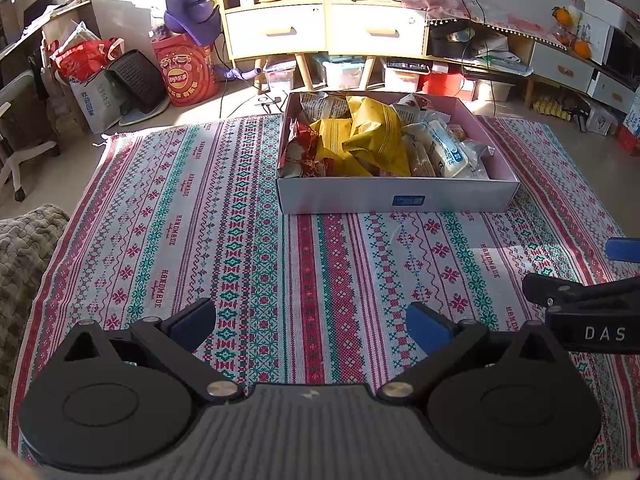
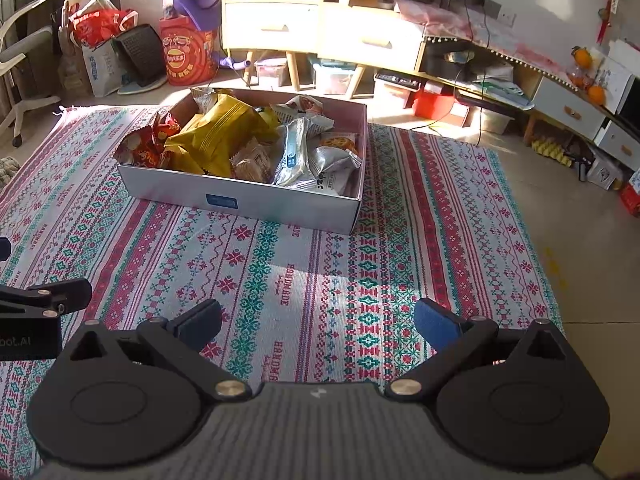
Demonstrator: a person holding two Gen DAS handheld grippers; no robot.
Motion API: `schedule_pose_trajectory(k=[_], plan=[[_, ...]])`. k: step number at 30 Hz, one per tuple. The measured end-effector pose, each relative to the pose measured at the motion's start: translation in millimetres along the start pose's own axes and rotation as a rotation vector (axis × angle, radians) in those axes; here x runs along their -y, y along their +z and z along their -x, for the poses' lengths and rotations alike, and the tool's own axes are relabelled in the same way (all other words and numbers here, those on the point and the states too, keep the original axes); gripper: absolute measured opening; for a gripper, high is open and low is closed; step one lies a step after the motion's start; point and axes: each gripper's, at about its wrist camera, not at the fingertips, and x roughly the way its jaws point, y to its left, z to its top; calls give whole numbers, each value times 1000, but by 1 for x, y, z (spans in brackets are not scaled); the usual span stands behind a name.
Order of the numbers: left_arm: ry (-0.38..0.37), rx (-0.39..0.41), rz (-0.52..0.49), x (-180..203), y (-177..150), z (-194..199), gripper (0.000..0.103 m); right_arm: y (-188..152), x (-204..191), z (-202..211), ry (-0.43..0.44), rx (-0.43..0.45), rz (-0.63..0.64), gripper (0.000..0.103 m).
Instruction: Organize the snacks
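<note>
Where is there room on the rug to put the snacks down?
The rug is bare between the box and both grippers, left and right, and wide open left of the box. Inside the box it is crowded: yellow bags and other packets fill it.

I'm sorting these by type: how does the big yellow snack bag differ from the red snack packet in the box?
The large yellow crinkled snack bag is plain yellow; the small red patterned snack packet carries white and red print. The yellow bag is bigger and lies mid-box; the red packet sits at the left end, poking over the rim. Both lie in the shallow white cardboard box.
</note>
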Motion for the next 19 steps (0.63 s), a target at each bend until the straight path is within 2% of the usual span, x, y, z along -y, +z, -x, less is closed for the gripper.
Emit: schedule_pose_trajectory(k=[19], plan=[[3, -10, 0, -1, -5, -1, 103, -2, -2, -3, -7, 0, -9, 103]])
